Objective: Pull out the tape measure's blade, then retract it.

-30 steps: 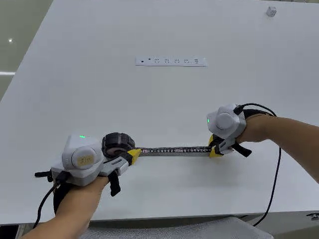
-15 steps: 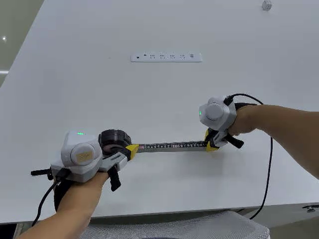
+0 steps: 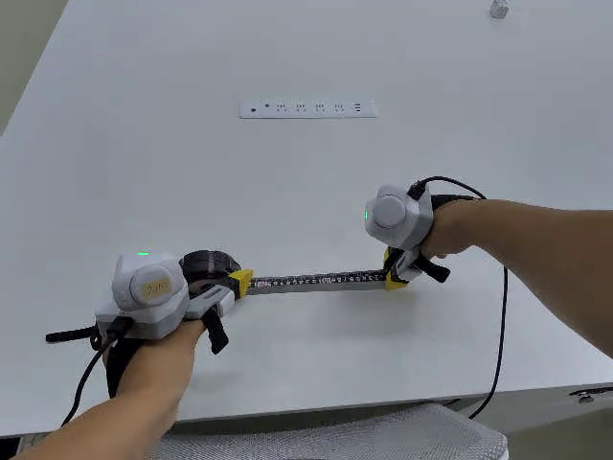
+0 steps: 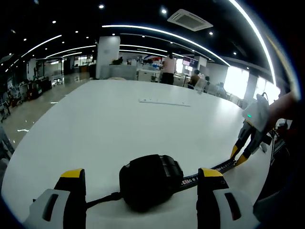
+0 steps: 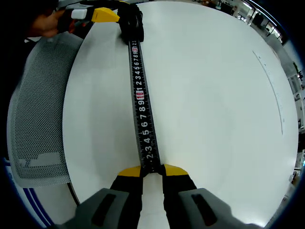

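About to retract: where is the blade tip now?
The blade tip is pinched in the right gripper, right of centre in the head view, opposite the case at the left gripper.

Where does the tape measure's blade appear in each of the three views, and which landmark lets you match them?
Head view: the blade runs left to right across the lower centre.
Left gripper view: the blade is at lower right, slanting up and away.
Right gripper view: the blade is central, running from the bottom towards the top.
Shared landmark: the black case at one end of the blade.
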Motion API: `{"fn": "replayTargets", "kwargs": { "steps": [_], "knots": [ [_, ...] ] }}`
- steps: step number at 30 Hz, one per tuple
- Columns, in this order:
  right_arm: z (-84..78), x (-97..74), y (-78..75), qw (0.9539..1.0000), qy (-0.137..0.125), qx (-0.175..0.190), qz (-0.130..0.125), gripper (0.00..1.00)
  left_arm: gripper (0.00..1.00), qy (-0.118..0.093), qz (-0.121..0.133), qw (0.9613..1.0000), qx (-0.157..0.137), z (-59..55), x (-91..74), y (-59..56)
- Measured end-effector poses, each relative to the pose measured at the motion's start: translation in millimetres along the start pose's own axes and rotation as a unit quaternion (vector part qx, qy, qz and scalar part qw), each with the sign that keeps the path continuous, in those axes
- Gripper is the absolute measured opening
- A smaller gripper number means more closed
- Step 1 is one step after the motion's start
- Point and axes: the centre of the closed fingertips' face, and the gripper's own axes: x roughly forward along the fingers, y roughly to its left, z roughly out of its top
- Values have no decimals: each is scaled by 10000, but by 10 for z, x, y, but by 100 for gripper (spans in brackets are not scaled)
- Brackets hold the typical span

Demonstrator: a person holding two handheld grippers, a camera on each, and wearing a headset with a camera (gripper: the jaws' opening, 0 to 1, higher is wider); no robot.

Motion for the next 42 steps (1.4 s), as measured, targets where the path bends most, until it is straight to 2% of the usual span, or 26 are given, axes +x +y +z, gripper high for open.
{"fn": "replayTargets", "kwargs": {
  "steps": [6,13,20,23,28,29,30,31,32,37,42],
  "knots": [
    [4,-6,-8,9998,0,205,-27,15,90,177,-11,9998,-3,-79,66,-52],
    [9,-10,-8,9997,102,219,-46,15,85,241,-102,9997,7,-90,113,-134],
    [19,-9,-3,9996,144,252,-18,15,80,332,-53,9994,-7,-100,164,-111],
    [15,-8,-12,9995,166,257,-12,15,78,397,-73,9992,44,-132,192,-121],
    [15,-8,-14,9995,176,277,-23,15,76,408,-99,9990,123,-101,201,-162],
    [13,-8,-15,9995,175,279,-27,15,73,457,-114,9988,131,-109,210,-167],
    [13,-8,-17,9994,175,283,-30,15,65,567,-112,9983,111,-139,210,-167],
    [11,-7,-19,9994,181,295,-35,15,62,630,-142,9979,-5,-162,216,-191],
    [10,-6,-21,9994,184,305,-39,15,61,598,-126,9981,65,-146,227,-168],
    [4,-4,-19,9992,188,343,-59,15,61,631,-143,9979,26,-162,230,-171],
    [5,-6,-15,9991,143,391,-66,15,60,798,-128,9967,53,-165,247,-164]
  ]
}}
